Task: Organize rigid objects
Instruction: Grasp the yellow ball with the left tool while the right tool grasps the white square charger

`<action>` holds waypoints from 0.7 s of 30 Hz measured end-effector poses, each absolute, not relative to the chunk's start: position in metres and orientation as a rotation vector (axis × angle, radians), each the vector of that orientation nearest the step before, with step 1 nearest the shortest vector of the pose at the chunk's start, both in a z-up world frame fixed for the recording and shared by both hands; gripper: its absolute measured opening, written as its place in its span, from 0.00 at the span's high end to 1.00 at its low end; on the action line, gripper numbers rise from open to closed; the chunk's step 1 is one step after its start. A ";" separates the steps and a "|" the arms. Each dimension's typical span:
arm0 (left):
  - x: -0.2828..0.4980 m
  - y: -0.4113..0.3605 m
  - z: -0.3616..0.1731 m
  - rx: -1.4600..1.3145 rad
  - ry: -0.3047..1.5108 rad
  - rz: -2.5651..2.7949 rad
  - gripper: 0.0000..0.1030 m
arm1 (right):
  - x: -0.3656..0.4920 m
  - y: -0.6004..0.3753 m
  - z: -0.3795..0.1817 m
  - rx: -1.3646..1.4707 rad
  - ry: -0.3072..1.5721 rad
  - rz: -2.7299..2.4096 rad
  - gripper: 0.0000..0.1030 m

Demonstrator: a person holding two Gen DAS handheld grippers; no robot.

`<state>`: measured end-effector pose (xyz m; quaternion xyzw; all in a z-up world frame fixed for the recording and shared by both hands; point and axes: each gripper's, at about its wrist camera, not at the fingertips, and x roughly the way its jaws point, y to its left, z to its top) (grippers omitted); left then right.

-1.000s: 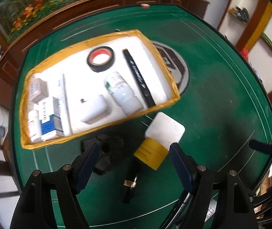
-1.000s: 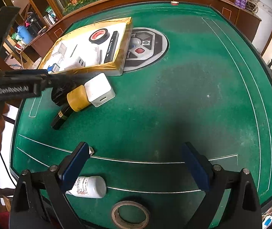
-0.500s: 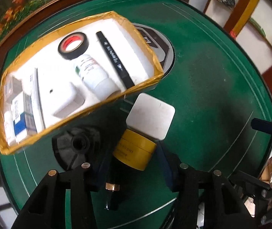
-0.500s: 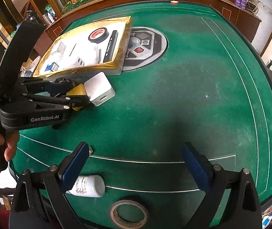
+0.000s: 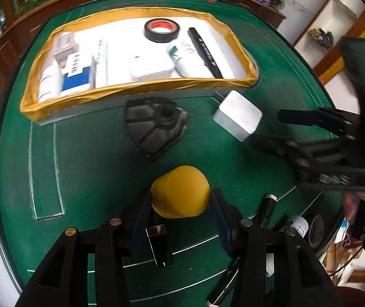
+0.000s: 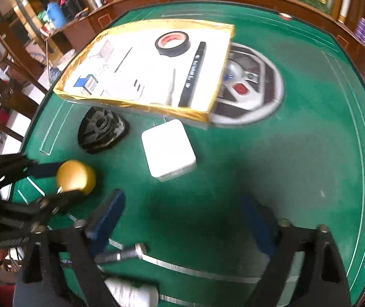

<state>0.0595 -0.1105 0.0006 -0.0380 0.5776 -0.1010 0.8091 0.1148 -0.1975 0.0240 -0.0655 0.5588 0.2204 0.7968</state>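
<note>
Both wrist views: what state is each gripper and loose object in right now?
left gripper: shut on the yellow jar, lifted.
right gripper: jaws closing, nothing between them.
white adapter: flat on the green table, outside the tray.
black fan part: on the table.
gold-edged tray: holds tape roll, marker.
</note>
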 end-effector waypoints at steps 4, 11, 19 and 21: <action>0.058 -0.110 -0.001 -0.085 1.231 -0.206 0.51 | 0.132 -0.176 0.013 -0.201 1.205 0.478 0.32; 0.063 -0.118 -0.004 -0.045 1.236 -0.190 0.51 | 0.126 -0.170 0.004 -0.252 1.215 0.464 0.54; 0.074 -0.125 -0.007 0.025 1.236 -0.165 0.52 | 0.104 -0.188 0.003 -0.229 1.237 0.461 0.54; 0.076 -0.127 -0.010 0.048 1.245 -0.156 0.54 | 0.102 -0.190 0.003 -0.226 1.239 0.461 0.54</action>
